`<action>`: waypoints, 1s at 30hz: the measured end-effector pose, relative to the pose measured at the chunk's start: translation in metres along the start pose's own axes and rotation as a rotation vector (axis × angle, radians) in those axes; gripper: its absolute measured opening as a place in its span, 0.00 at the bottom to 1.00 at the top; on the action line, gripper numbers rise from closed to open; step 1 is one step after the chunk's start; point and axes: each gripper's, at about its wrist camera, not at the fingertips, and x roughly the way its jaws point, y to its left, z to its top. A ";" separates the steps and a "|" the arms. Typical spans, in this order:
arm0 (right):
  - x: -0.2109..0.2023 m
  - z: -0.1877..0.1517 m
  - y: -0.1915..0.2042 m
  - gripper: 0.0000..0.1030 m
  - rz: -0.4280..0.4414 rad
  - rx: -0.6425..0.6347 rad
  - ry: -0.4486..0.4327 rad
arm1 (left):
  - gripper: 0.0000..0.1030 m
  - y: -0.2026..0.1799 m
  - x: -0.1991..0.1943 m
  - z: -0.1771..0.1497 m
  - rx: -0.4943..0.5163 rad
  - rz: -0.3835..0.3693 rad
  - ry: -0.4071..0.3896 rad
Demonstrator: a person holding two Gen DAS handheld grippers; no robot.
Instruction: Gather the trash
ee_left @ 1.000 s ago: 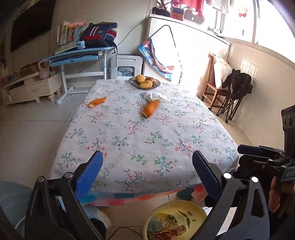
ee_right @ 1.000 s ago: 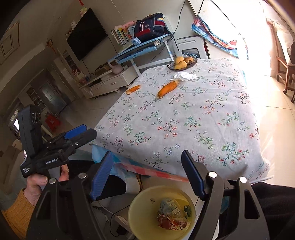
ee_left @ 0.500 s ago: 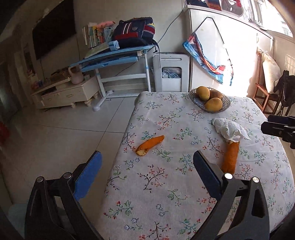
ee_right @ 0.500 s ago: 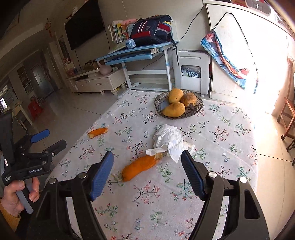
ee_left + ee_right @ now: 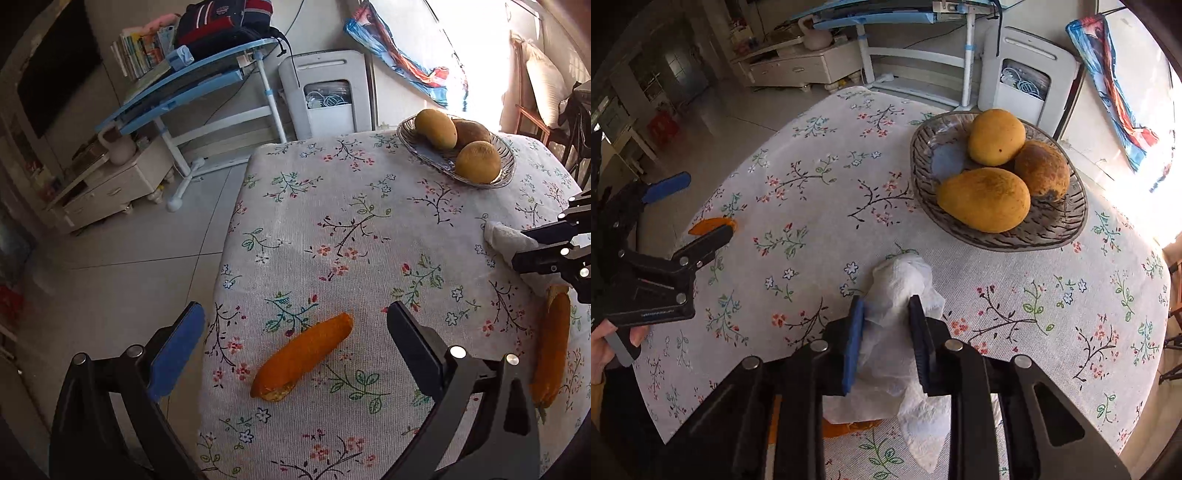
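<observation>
The right claw (image 5: 886, 332) is squeezed onto a crumpled white paper tissue (image 5: 899, 291); the soft tissue is pinched near its middle, likely so that it can be lifted in one lump; it lies on the flowered cloth of the tabletop (image 5: 812, 206), and one end is draped over a long orange peel (image 5: 552, 350). The left claw (image 5: 295, 343) is held wide open over a shorter orange peel piece (image 5: 301, 356), which is seen between the two fingers near the tabletop's edge; nothing is gripped by it yet; the wide gap is probably kept so the peel can fit inside. A grey glass dish (image 5: 1060, 221) with three yellow-brown mangoes (image 5: 984, 199) is set farther back, well apart from the trash; it is probably meant to be left alone.
</observation>
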 end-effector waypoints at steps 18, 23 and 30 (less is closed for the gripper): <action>-0.123 -0.133 0.044 0.13 0.192 0.068 -0.224 | 0.18 -0.025 -0.062 -0.086 -0.039 -0.496 0.129; -0.126 -0.169 0.026 0.13 0.173 0.184 -0.205 | 0.22 -0.021 -0.088 -0.104 -0.106 -0.491 0.102; -0.100 -0.182 0.026 0.16 0.076 0.170 -0.115 | 0.66 -0.035 -0.107 -0.104 -0.061 -0.330 0.019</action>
